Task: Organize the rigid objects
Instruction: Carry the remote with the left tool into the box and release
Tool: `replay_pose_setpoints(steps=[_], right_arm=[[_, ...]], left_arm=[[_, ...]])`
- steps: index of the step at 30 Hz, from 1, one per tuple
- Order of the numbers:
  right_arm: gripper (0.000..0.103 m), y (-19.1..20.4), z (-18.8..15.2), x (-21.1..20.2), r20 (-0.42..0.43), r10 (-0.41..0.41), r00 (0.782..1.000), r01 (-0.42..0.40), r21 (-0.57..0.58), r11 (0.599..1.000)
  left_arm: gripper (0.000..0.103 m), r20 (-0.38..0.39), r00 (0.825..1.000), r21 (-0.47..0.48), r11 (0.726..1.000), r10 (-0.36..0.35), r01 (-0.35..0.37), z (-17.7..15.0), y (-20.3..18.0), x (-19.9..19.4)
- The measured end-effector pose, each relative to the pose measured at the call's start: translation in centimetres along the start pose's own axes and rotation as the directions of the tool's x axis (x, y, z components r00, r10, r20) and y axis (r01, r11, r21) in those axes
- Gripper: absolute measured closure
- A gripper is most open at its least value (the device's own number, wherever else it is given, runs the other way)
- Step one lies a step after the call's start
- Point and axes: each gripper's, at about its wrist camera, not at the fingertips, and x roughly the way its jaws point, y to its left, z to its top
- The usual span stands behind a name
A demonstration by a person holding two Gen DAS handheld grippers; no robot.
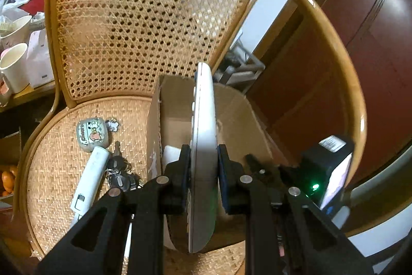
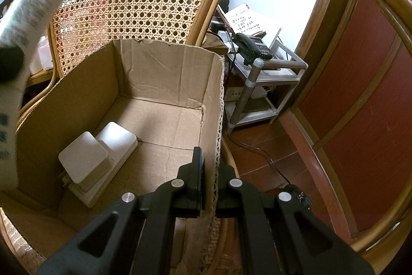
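My left gripper (image 1: 203, 153) is shut on a white remote control (image 1: 203, 115), held edge-on with its buttons facing left. The remote hangs above the open cardboard box (image 1: 239, 115) on the rattan chair seat (image 1: 64, 159). In the right wrist view the same remote (image 2: 31, 9) shows blurred at the far left, above the box's left wall. My right gripper (image 2: 209, 172) is shut on the box's (image 2: 159, 68) right wall, one finger inside and one outside. Two white square blocks (image 2: 85, 159) lie stacked in the box's near-left corner.
On the seat left of the box lie a cartoon-printed earbud case (image 1: 92, 137), a white stick-shaped device (image 1: 90, 179) and a bunch of keys (image 1: 121, 174). Cups (image 1: 14, 66) stand on a side table. A metal shelf with a telephone (image 2: 253, 45) stands right of the chair.
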Motion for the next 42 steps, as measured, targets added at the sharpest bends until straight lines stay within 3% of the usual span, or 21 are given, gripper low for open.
replay_pose_setpoints(steps=[8, 12, 21, 24, 25, 26, 28, 37, 42], right_arm=[[0.096, 0.0, 0.0, 0.0, 0.001, 0.000, 1.000, 0.000, -0.001, 1.000], [0.096, 0.0, 0.0, 0.0, 0.000, 0.000, 1.000, 0.000, 0.001, 1.000], [0.096, 0.1, -0.2, 0.0, 0.001, 0.001, 1.000, -0.001, -0.002, 1.000], [0.096, 0.2, -0.2, 0.0, 0.003, -0.001, 1.000, 0.001, -0.007, 1.000], [0.096, 0.1, -0.2, 0.0, 0.004, 0.000, 1.000, 0.000, -0.005, 1.000], [0.096, 0.2, -0.2, 0.0, 0.004, -0.001, 1.000, 0.001, -0.006, 1.000], [0.096, 0.0, -0.2, -0.2, 0.005, 0.000, 1.000, 0.001, -0.007, 1.000], [0.096, -0.1, -0.3, -0.3, 0.004, 0.000, 1.000, 0.000, -0.008, 1.000], [0.096, -0.1, -0.3, -0.3, 0.004, 0.000, 1.000, 0.000, -0.008, 1.000]], left_arm=[[0.084, -0.033, 0.988, 0.149, 0.978, 0.150, -0.144, -1.0, -2.1, 2.1], [0.084, -0.057, 0.985, 0.161, 0.975, 0.162, -0.151, -1.2, -2.3, 3.0], [0.079, -0.017, 0.979, 0.176, 0.964, 0.204, -0.198, -0.6, -2.2, 2.0], [0.070, -0.001, 0.976, 0.192, 0.958, 0.216, -0.212, -0.5, -2.0, 1.1], [0.059, 0.012, 0.975, 0.200, 0.955, 0.221, -0.219, -0.5, -1.9, 0.7], [0.040, 0.024, 0.973, 0.205, 0.951, 0.230, -0.230, -0.5, -1.9, 0.3], [0.018, 0.066, 0.959, 0.201, 0.938, 0.275, -0.283, -0.5, -1.6, -0.7], [0.005, 0.112, 0.922, 0.137, 0.913, 0.372, -0.385, -0.3, 1.8, -3.5], [0.003, 0.109, 0.927, 0.079, 0.926, 0.360, -0.369, -1.0, 4.4, -5.1]])
